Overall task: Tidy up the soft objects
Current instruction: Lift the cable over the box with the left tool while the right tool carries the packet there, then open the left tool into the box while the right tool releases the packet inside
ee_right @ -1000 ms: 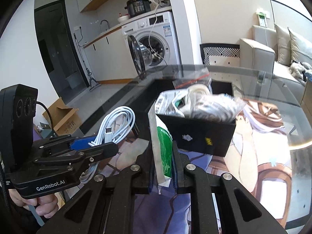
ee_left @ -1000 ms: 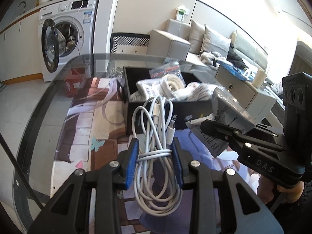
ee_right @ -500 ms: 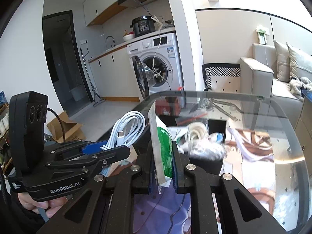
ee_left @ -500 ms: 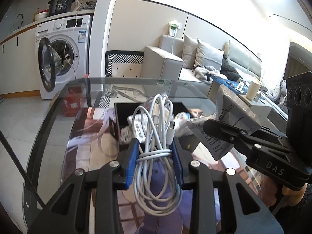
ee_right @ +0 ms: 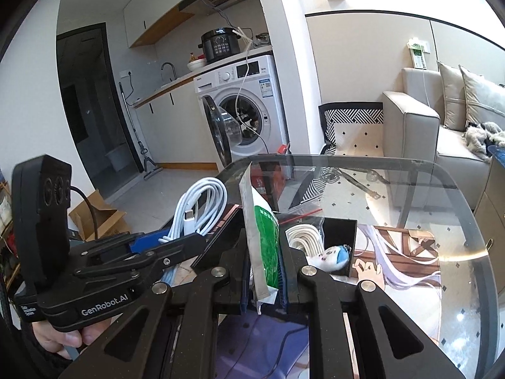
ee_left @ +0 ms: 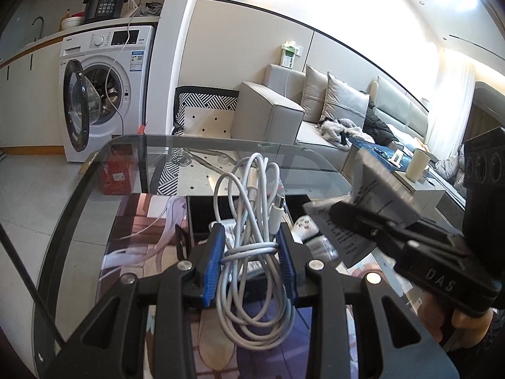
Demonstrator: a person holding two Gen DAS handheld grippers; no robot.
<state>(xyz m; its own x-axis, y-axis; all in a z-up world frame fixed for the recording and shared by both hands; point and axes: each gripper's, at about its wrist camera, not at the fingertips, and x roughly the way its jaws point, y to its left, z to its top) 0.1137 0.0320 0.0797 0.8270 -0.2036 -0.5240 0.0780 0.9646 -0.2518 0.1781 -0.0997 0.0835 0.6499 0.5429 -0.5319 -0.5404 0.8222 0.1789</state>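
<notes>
Standing on end between the blue-padded fingers, the coiled white cable [ee_left: 252,237] ran its long axis forward along the left gripper [ee_left: 251,262], its loops rising past the fingertips and its lower loops hanging back behind them. The fingers were closed on the bundle at its wrapped waist, and a USB-C plug [ee_left: 275,213] pointed up just beside the right pad.

The right gripper [ee_right: 263,267] was clamped on a green-and-white packet [ee_right: 260,237], held edge-on with its long axis also running up and forward from the fingers. In the left wrist view the same packet [ee_left: 375,195] showed its grey printed back, to the right of the left fingers.

Both grippers were held side by side above a glass table [ee_right: 442,195], each tilted slightly down towards it. A bare hand [ee_right: 63,341] gripped the left tool's handle.

Just beyond and below both pairs of fingertips sat a black box [ee_right: 342,237] on a printed mat [ee_right: 410,268]. Inside it lay a cream coiled rope [ee_right: 303,237] in a clear bag and a small blue-haired plush figure [ee_right: 331,255]. Other pale packets in it were too hidden to identify.
</notes>
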